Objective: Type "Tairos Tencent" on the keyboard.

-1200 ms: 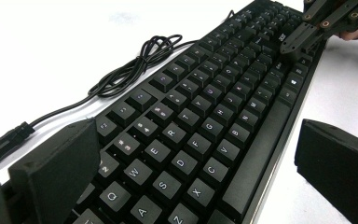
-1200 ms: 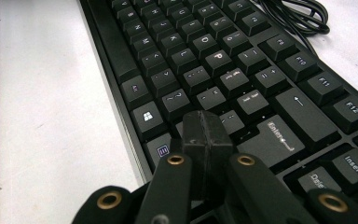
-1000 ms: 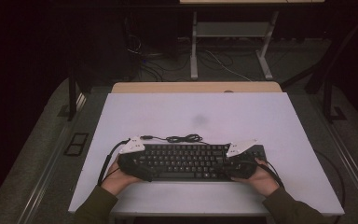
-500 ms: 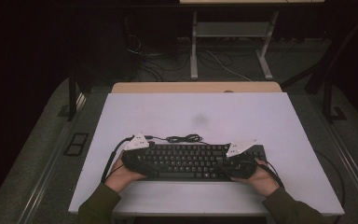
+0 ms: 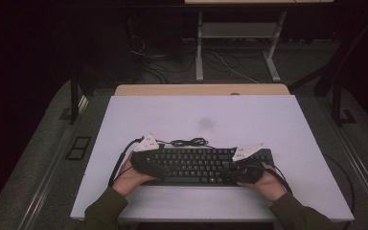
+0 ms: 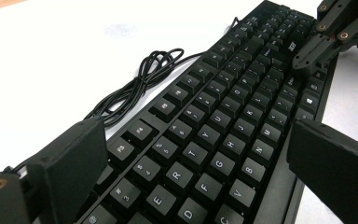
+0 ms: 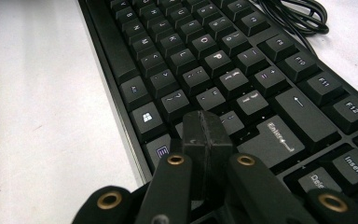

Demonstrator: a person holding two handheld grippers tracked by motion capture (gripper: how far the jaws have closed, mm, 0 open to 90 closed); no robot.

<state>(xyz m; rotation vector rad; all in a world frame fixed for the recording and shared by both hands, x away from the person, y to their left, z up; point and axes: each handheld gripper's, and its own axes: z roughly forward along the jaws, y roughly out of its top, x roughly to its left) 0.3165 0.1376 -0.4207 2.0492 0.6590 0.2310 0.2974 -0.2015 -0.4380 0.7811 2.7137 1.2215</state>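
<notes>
On white table (image 5: 287, 124), black keyboard (image 5: 196, 163)

My high camera looks down on the white surface (image 5: 287, 124); both gripper cameras sit close over the shared black plastic keyboard (image 5: 199, 163), facing each other along it

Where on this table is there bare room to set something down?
The far half of the table, beyond the keyboard and its coiled cable, is bare, as are the strips at either end. The near edge is crowded by both hands and grippers.
</notes>
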